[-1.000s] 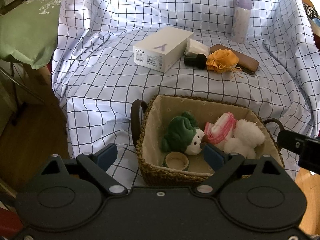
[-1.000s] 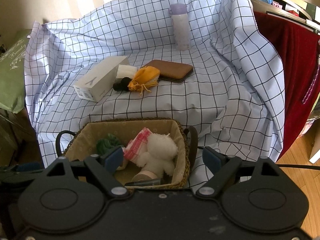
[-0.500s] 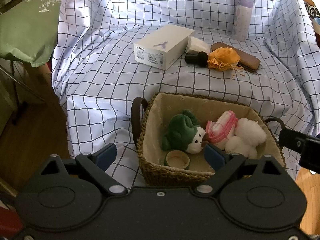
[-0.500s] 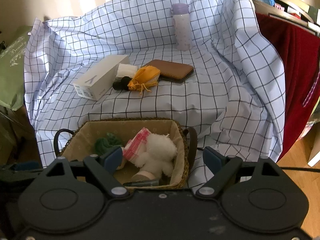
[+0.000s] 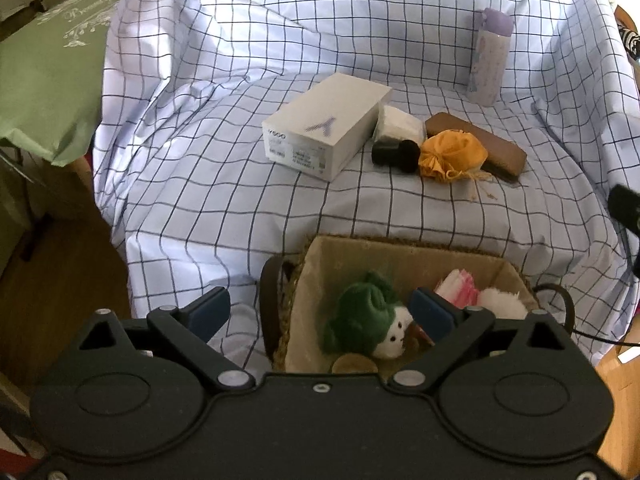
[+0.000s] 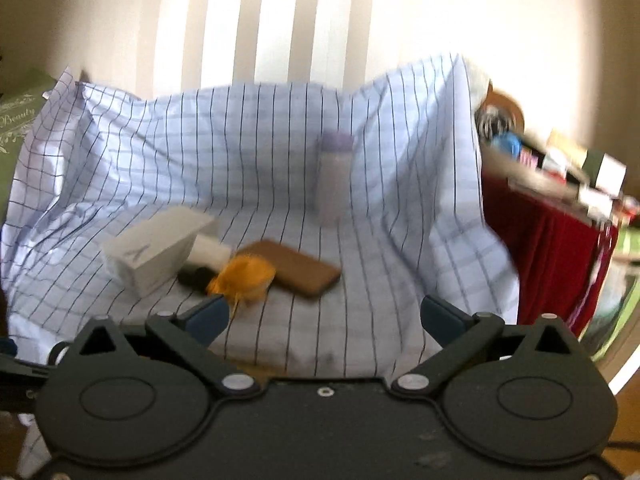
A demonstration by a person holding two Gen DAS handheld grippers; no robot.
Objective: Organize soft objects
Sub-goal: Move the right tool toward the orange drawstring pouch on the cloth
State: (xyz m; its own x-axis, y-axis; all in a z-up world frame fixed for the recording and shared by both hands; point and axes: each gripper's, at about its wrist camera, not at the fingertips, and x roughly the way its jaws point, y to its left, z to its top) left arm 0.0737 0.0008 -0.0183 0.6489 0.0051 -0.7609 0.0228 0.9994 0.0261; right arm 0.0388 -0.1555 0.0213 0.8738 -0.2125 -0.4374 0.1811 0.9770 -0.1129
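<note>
Left gripper (image 5: pixel 322 312) jaws opening, nothing between pads; hangs over basket (image 5: pixel 400 250), near rim cut off by gripper body. Green plush (image 5: pixel 360 320) inside, white plush (image 5: pixel 500 308) half hidden behind right finger. Right gripper (image 6: pixel 324 314) jaws opening, empty; view blurred. Orange pouch (image 6: pixel 246 274) on checked cloth (image 6: pixel 160 152), overlapping brown case (image 6: pixel 300 270); bottle (image 6: pixel 334 176) smeared.

The white box (image 5: pixel 326 136), lying on the checked sheet (image 5: pixel 224 184) just left of the orange pouch (image 5: pixel 452 156), carries a large purple "Y" on its top and small print that looks like "Y500" on its near side, above barcode labels too small to read. Left of the box, the green cloth (image 6: pixel 16 128) shows white script reading "Beauty".
</note>
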